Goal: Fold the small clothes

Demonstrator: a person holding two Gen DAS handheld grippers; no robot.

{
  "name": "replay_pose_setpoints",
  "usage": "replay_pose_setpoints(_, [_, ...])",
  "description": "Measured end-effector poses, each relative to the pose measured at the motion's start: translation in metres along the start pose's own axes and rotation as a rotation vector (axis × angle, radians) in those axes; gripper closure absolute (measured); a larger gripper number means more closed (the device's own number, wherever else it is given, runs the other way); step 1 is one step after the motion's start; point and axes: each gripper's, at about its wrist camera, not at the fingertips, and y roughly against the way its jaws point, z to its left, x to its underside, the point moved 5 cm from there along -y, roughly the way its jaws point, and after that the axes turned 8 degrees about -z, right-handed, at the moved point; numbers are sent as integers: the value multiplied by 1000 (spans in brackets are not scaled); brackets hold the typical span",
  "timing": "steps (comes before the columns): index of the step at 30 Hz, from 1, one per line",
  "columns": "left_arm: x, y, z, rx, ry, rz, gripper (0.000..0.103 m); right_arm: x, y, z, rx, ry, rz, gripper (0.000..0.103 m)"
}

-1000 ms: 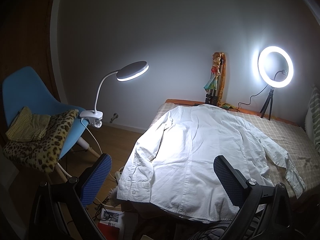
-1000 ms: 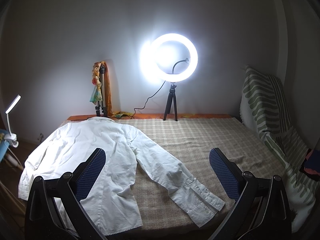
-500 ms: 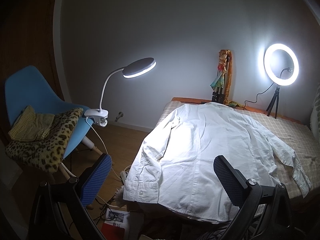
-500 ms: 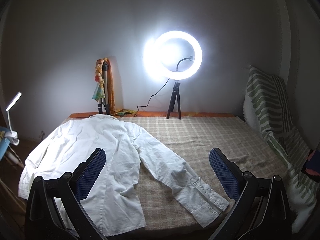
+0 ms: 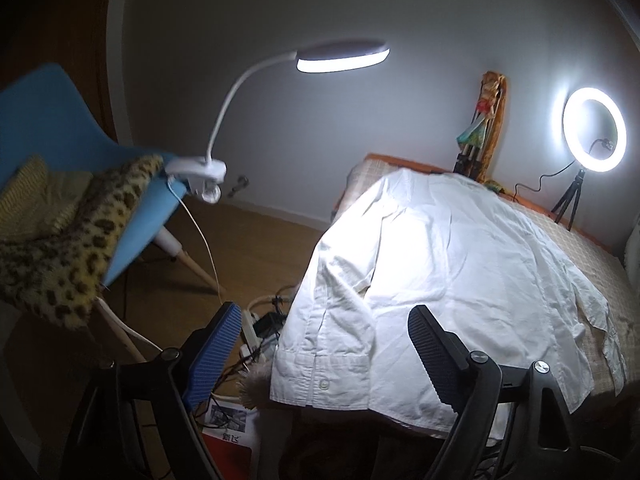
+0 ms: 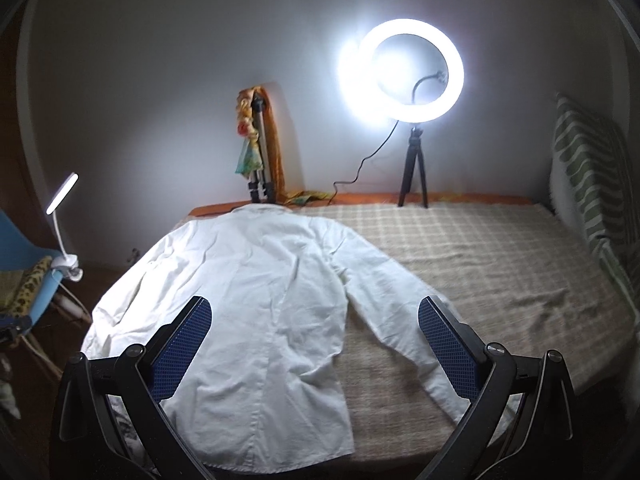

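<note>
**Closing in on the shirt**

Now, the white shirt (image 6: 260, 312) lay flat, back up, on the checked bedspread (image 6: 480, 264), one cuff draped over the bed's near corner. My left gripper (image 5: 324, 354) hung over that cuff, jaws just narrowing, nothing clamped. My right gripper (image 6: 316, 344) stood wide apart above the hem and other sleeve, empty.
</note>
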Motion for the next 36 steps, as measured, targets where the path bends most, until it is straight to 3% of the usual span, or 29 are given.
replay_pose_setpoints(4, [20, -46, 31, 53, 125, 100, 26, 12, -17, 7, -11, 0, 44, 0])
replay_pose_setpoints(11, [64, -101, 62, 136, 340, 231, 26, 27, -35, 24, -20, 46, 91, 0])
replay_pose_setpoints(19, [113, -105, 82, 209, 641, 321, 23, 33, -41, 43, -24, 124, 93, 0])
replay_pose_setpoints(22, [121, -108, 81, 227, 711, 341, 24, 34, -42, 49, -33, 140, 91, 0])
replay_pose_setpoints(24, [122, -110, 79, 233, 741, 347, 36, 34, -41, 54, -42, 144, 88, 0])
replay_pose_setpoints(26, [122, -108, 79, 226, 755, 338, 56, 33, -39, 58, -47, 153, 82, 0])
replay_pose_setpoints(27, [120, -106, 80, 216, 754, 322, 60, 33, -38, 60, -48, 158, 78, 0])
replay_pose_setpoints(28, [116, -104, 80, 208, 742, 300, 72, 33, -36, 62, -47, 169, 71, 0])
replay_pose_setpoints(31, [101, -94, 73, 182, 670, 231, 92, 33, -34, 65, -45, 195, 57, 0])
replay_pose_setpoints(36, [66, -74, 60, 164, 544, 87, 101, 38, -40, 70, -78, 187, 82, 0])
